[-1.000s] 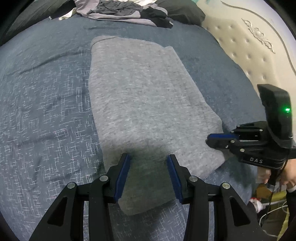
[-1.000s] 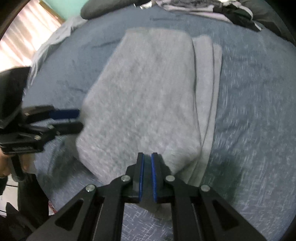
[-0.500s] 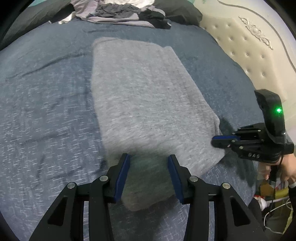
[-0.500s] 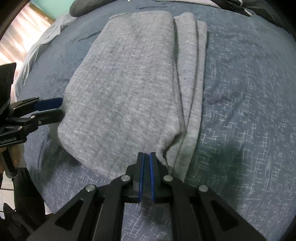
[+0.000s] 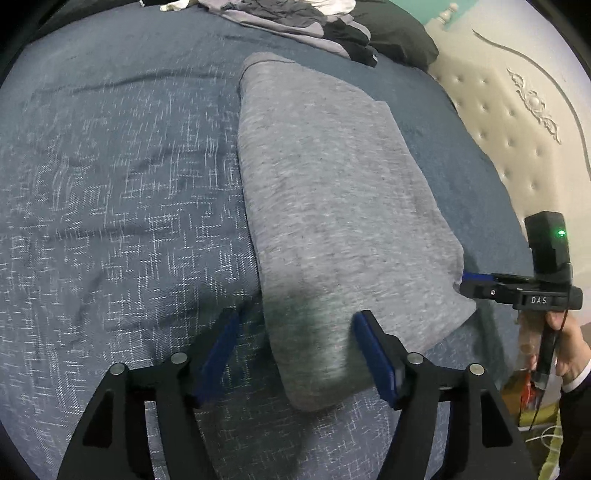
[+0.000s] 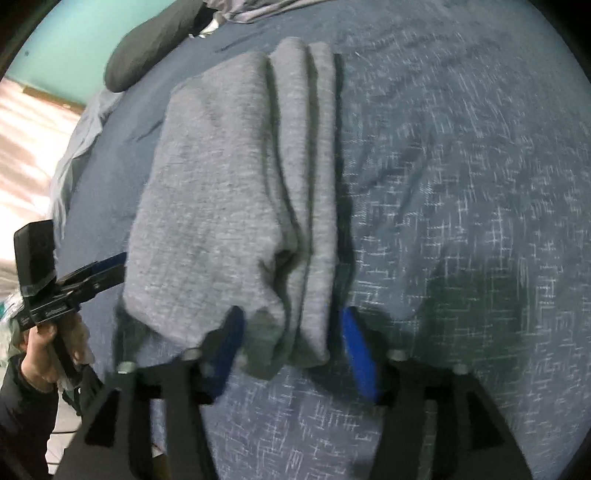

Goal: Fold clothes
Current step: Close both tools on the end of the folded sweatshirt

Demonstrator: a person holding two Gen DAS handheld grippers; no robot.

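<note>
Blue bed [image 5: 110, 206] bears folded grey garment [image 5: 332, 206].

Dim, fisheye-warped frames; right wrist view motion-blurred, shadows under tongs.

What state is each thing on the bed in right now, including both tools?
Grey garment: folded lengthwise, flat on the bedspread, layered edges showing.
Left tool: open, empty, straddling the garment's near end.
Right tool: open, empty, at the near corner.
Clothes pile: unfolded, heaped at the far edge.

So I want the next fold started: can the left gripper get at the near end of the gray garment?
Probably yes: the left gripper is open, the gray garment lies between its fingers, nothing blocking.
</note>
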